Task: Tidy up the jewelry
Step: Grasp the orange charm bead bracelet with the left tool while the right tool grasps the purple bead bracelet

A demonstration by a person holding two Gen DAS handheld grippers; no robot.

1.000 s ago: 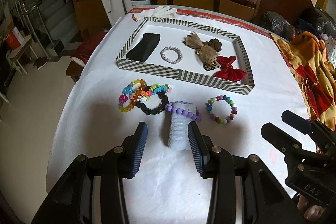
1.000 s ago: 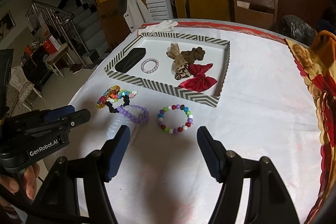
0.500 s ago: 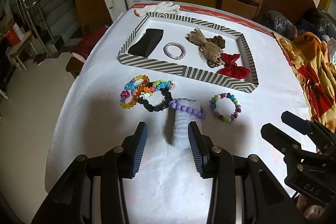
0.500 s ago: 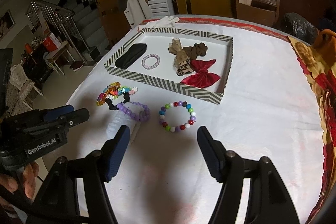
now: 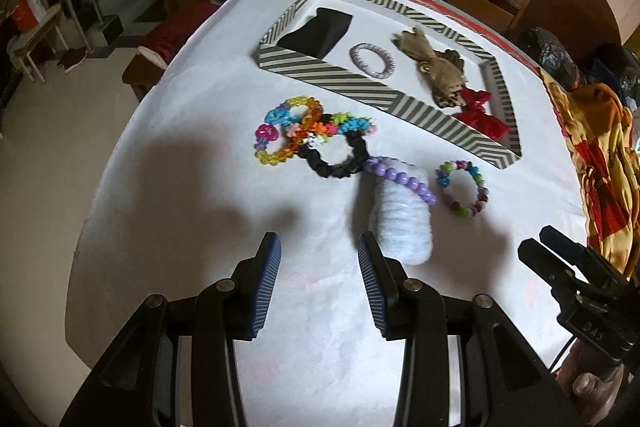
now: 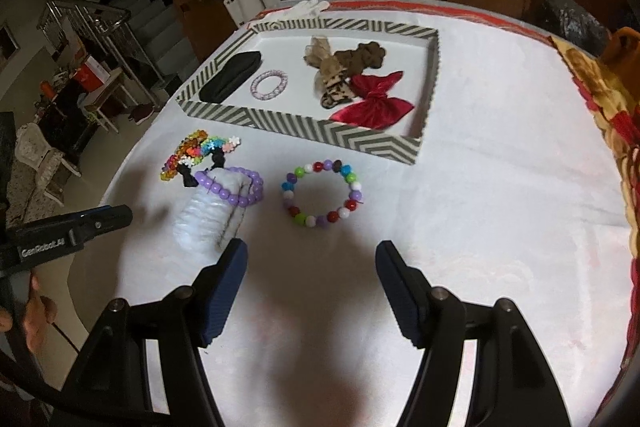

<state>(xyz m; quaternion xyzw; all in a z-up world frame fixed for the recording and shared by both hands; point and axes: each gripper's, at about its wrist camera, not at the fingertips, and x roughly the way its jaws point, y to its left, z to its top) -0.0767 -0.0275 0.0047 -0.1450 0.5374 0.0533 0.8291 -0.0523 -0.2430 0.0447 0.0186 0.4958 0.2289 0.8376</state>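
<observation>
**A:** so where's your stuff sitting right now?

**B:** Your left gripper [image 5: 319,247] has its fingers spread apart with nothing between them, hovering over the white tablecloth [image 5: 192,155]. The fuzzy white cylinder-shaped roll [image 5: 405,223] lies just beside your right-hand finger there, not between the two. A purple round-bead bracelet [image 5: 400,179] is draped over the roll's far end.

**A:** and the other one?

**B:** Your right gripper [image 6: 312,251] is wide apart too, holding nothing. The multicoloured round-bead bracelet [image 6: 322,193] lies flat on the cloth just ahead of its tips.

**A:** rest of the jewelry?

**B:** A tangle of bright plastic flower-bead bracelets [image 5: 296,129] overlaps a black fabric scrunchie [image 5: 340,157], left of the roll. Behind all that you've got the striped grey-and-white cardboard tray [image 6: 304,125], which holds a black pouch [image 6: 230,77], a pale pink beaded ring bracelet [image 6: 270,83], brown fabric bows [image 6: 344,61] and a red satin bow [image 6: 374,103].
</observation>
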